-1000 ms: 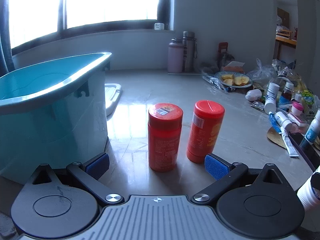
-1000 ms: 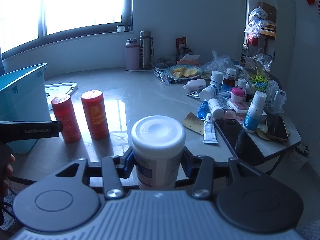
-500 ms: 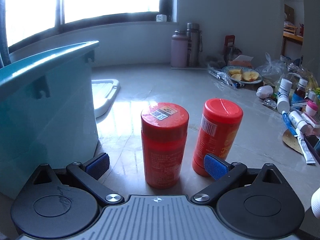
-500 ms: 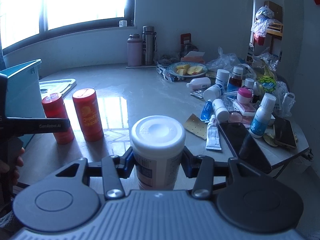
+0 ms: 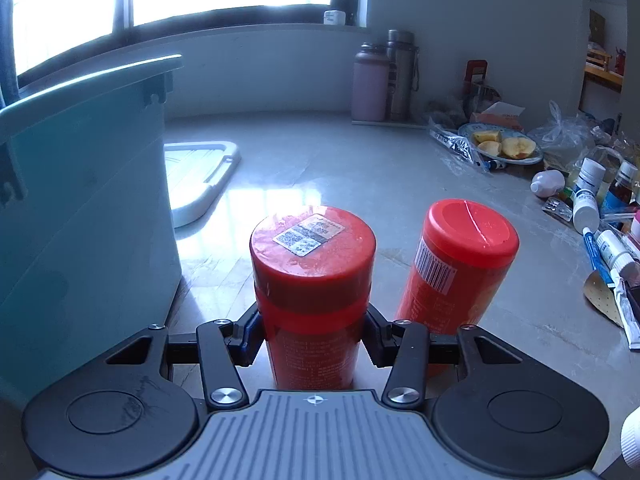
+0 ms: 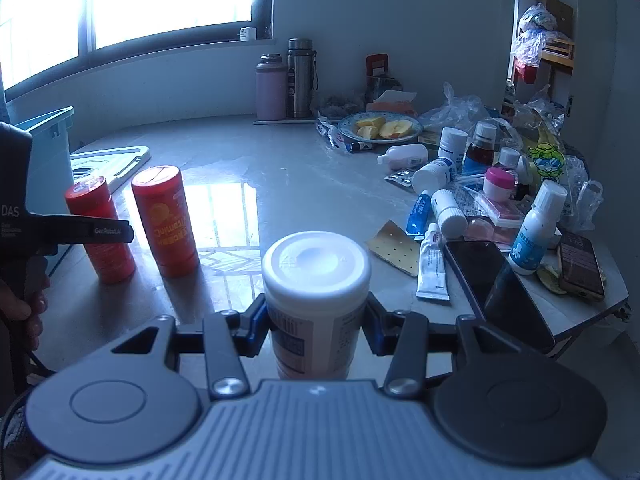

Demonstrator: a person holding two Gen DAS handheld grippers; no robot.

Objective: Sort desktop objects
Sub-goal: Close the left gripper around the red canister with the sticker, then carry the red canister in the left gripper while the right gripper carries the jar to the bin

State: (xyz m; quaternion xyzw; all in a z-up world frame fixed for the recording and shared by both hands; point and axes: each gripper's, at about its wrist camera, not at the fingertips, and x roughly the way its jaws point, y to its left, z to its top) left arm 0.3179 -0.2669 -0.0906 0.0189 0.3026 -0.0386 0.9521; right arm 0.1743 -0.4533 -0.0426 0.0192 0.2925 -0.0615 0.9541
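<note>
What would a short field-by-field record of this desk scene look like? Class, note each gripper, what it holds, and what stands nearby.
left gripper: shut on red canister with sticker lid
right gripper: shut on white jar
beside the held red one: orange-red canister, upright, apart
left of canisters: teal bin
right side of table: bottles, tubes, phones; plate of fruit slices

Black fingers point(image 5: 224, 356) with blue pads; silver screws; ribbed grey housing
</note>
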